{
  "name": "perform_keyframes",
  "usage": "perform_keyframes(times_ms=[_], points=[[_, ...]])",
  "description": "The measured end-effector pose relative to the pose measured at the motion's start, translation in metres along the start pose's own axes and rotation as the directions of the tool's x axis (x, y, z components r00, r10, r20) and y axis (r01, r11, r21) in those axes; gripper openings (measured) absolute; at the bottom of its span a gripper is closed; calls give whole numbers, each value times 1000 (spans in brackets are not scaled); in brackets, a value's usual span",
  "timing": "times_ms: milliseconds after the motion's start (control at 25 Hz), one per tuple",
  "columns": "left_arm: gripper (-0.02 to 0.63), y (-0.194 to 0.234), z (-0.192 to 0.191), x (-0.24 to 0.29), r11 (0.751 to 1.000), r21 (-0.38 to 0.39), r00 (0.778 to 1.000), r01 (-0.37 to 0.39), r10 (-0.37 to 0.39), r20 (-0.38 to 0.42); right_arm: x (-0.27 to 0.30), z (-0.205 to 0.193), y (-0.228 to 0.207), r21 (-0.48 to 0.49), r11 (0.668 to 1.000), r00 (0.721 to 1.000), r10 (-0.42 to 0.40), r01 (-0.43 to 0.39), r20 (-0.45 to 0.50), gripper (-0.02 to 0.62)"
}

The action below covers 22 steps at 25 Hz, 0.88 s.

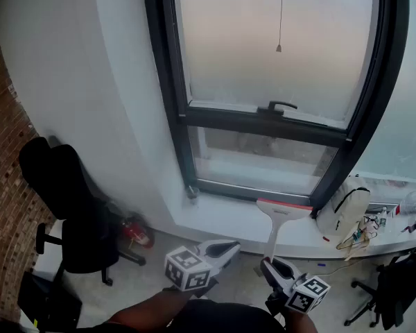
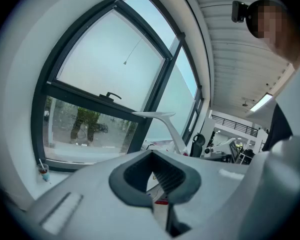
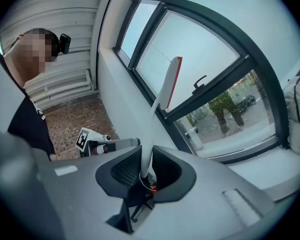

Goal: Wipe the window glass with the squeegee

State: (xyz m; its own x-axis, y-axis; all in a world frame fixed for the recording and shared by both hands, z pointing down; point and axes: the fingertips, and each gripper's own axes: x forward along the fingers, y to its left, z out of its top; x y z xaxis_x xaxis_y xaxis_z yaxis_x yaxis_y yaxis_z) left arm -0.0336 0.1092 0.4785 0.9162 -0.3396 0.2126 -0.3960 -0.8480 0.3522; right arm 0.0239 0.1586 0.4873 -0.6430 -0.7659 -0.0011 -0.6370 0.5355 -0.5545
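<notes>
The white squeegee point(image 1: 284, 210) with a red-edged blade stands upright in front of the window sill, blade end up, just below the lower pane point(image 1: 263, 161) and apart from the glass. My right gripper point(image 1: 276, 263) is shut on the lower end of its handle; in the right gripper view the handle point(image 3: 149, 149) rises from between the jaws point(image 3: 146, 171) to the blade point(image 3: 170, 81). My left gripper point(image 1: 218, 250) hovers a little to the left of it, shut, with nothing in it. The left gripper view shows the squeegee point(image 2: 157, 116) ahead and to the right.
The dark-framed window has a large frosted upper pane point(image 1: 277, 40) with a latch handle point(image 1: 281, 106) and a hanging cord point(image 1: 279, 47). A white bag point(image 1: 343, 210), cables and bottles lie on the sill at the right. A black chair point(image 1: 76, 207) and a red extinguisher point(image 1: 135, 231) stand at the left.
</notes>
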Motion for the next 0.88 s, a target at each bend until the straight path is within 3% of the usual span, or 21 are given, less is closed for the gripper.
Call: perform_keyframes(times_ms=[360,680,880], points=[[0,-5,-3,3,1000,-6,1000,-23,23,7,-7,1,-2,-3,1000,1000,21,-21,-8,87],[0,-22,-5,15,998,-5,998,-56,56,3,-30,18,1,35,992,992,123,-124,38,91],[0,-34,-10,28,996,-10,996,-89,89,26,-51,24,-7,25,990,990,138,-139,15,91]])
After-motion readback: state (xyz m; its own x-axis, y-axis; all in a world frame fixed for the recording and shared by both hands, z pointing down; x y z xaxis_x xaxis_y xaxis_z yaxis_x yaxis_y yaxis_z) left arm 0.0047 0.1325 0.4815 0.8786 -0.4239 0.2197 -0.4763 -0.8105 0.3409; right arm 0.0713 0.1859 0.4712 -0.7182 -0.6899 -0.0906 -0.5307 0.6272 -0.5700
